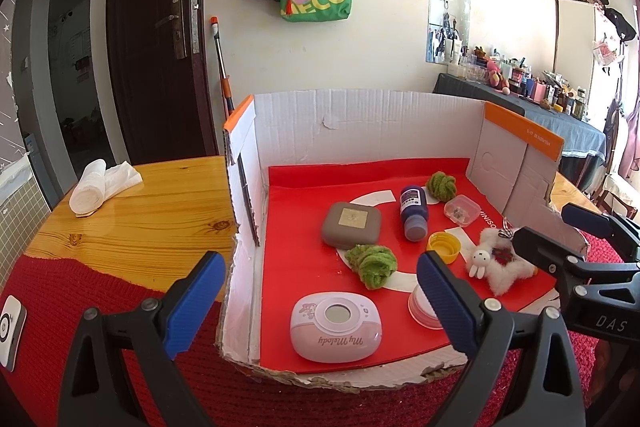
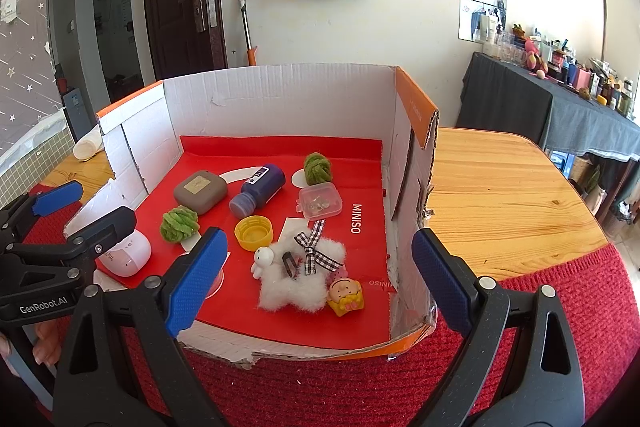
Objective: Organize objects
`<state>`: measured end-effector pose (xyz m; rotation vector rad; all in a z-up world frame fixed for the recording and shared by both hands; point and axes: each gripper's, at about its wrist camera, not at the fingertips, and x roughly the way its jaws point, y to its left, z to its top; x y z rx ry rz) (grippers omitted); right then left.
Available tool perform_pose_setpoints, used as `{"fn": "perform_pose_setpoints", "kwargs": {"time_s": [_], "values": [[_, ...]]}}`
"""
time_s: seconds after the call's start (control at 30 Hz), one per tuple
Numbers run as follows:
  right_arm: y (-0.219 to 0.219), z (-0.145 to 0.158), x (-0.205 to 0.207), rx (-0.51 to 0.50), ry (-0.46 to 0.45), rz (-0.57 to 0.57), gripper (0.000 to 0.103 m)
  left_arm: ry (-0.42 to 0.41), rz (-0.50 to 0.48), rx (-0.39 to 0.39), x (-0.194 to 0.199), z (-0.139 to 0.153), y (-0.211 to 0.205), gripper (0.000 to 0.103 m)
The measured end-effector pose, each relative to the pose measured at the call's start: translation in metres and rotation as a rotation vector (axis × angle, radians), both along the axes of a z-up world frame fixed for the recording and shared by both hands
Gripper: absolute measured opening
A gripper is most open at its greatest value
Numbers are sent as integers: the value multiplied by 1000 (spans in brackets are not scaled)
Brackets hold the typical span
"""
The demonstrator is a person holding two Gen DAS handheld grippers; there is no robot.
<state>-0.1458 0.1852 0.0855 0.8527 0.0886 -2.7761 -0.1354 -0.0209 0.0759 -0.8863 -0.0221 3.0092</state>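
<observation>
both hand-held grippers, left [image 1: 320, 303] and right [image 2: 318, 279], are wide open and hold nothing. pink box [image 1: 336, 331] says "my melody". red mat [image 2: 360, 227] says "miniso".

Ahead of my gripper, a capless blue bottle [image 2: 258, 191] lies tipped; its yellow cap [image 2: 253, 233] sits open-side up beside a fluffy white star [image 2: 300, 275].

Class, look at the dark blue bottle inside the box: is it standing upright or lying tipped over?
Tipped over. The blue bottle lies on its side on the red liner.
</observation>
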Motion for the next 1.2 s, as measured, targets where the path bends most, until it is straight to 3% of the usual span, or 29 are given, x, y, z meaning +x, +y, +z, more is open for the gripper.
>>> {"fn": "perform_pose_setpoints", "kwargs": {"time_s": [0.37,0.63,0.87,1.2], "values": [[-1,4,7,5,7,0,95,30,5,5,10,9,-4,98],[-1,16,49,-7,-10,8,95,39,2,2,51,23,-3,103],[3,-1,71,10,-113,-28,95,-52,17,20,75,3,-2,103],[7,-35,63,56,-258,-80,95,-212,45,3,65,-34,2,103]]}}
